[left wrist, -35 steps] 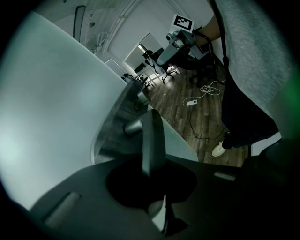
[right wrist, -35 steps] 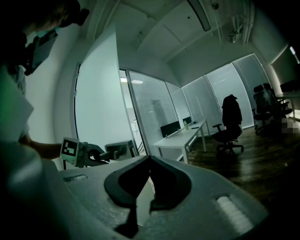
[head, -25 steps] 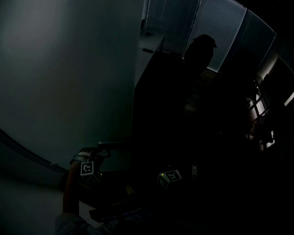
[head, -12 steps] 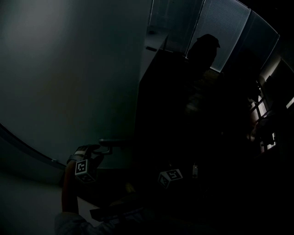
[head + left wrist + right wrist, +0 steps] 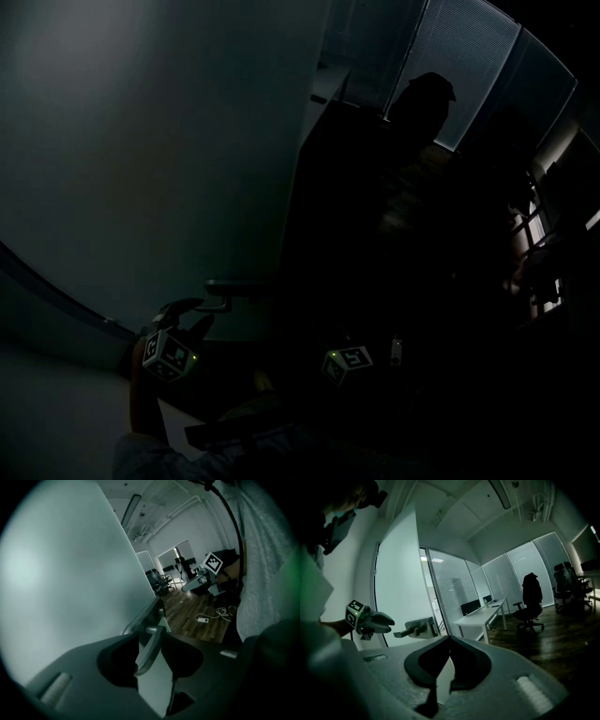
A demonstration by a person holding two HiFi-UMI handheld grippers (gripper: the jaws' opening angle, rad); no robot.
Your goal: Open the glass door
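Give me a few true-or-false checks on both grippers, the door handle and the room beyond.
1. The left gripper's fingers stand apart, with the door handle showing between them. True.
2. The right gripper grips the handle. False: its fingers are shut on nothing, away from the handle.
3. A white desk and an office chair stand in the room. True.
4. The floor is carpeted. False: it is dark wood boards.

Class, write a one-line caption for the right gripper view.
Open left gripper at the lever handle of the glass door, office desk beyond.
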